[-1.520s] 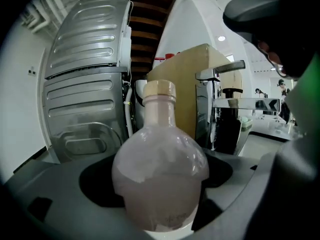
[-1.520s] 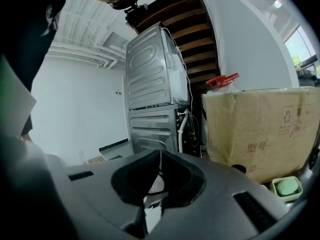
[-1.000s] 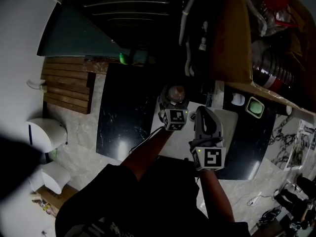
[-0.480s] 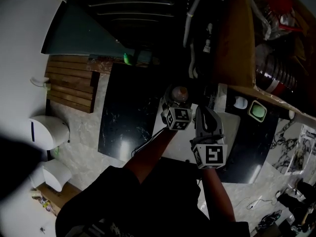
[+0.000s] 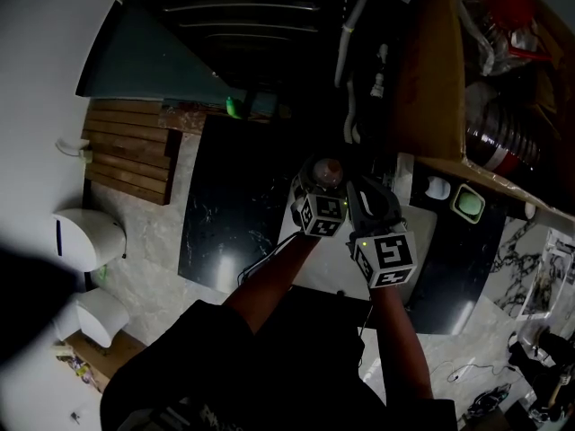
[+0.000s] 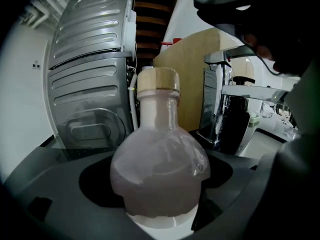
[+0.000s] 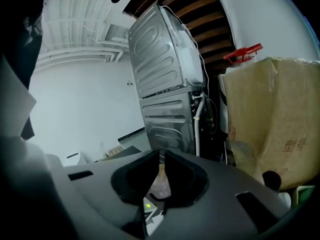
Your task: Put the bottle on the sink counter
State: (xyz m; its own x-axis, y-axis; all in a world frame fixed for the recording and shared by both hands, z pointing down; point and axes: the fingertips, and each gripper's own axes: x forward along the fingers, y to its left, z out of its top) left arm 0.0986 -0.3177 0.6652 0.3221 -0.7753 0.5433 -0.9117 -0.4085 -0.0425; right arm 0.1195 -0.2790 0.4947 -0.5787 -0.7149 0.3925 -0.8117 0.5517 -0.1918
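The bottle is a round-bellied flask with a pinkish, cloudy body and a pale wooden cap. It stands upright between the dark jaws of my left gripper, which is shut on its belly. From the head view I look down on the bottle's cap, just beyond the left gripper and its marker cube. My right gripper lies close beside it on the right. Its jaws are shut with nothing between them, and a sliver of the bottle shows behind them.
A chrome tap and a cardboard box stand right of the bottle. A ribbed metal appliance back rises behind. Below lie a black stone counter, a white sink surface and a green-and-white dish.
My right gripper has moved forward and slightly left, drawing up beside the bottle. The left gripper and bottle have stayed where they were.
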